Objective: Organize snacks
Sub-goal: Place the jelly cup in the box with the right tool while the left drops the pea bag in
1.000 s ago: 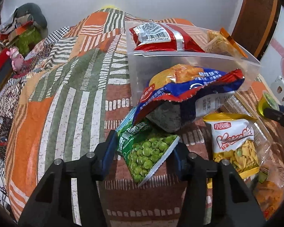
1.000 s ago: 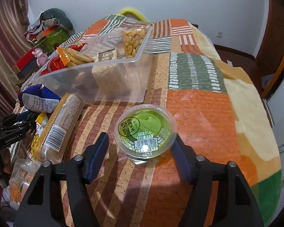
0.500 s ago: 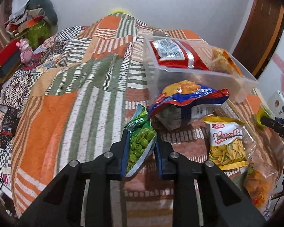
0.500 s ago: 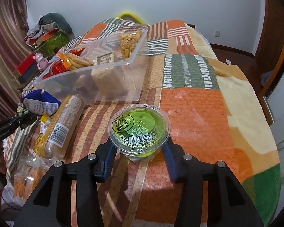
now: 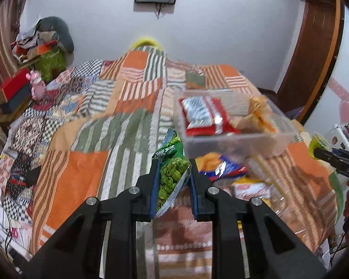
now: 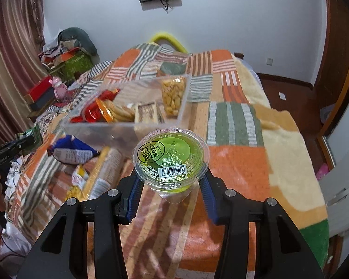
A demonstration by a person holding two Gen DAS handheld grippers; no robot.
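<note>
My left gripper [image 5: 173,181] is shut on a green pea snack bag [image 5: 172,174], held above the patchwork bedspread [image 5: 81,167]. Just beyond it stands the clear plastic bin [image 5: 232,144] with a red packet [image 5: 200,116] inside. In the right wrist view my right gripper [image 6: 171,186] is shut on a round green jelly cup [image 6: 171,157], lifted off the blanket. The same bin [image 6: 128,130] lies behind it and holds biscuits and a bag of yellow snacks [image 6: 173,95]. The other gripper's tip and the green cup [image 5: 318,144] show at the right edge of the left wrist view.
Loose snack bags lie in front of the bin: a blue-and-red bag [image 5: 223,167], a yellow-and-white bag [image 5: 251,188], a long clear-wrapped pack [image 6: 104,174]. Clutter and a red box [image 5: 11,90] sit left of the bed. A wooden door [image 5: 314,53] stands at the right.
Both grippers have closed on their items, the left on the pea bag, the right on the jelly cup, and lifted them off the blanket. The left rose more and swung toward the bin.
</note>
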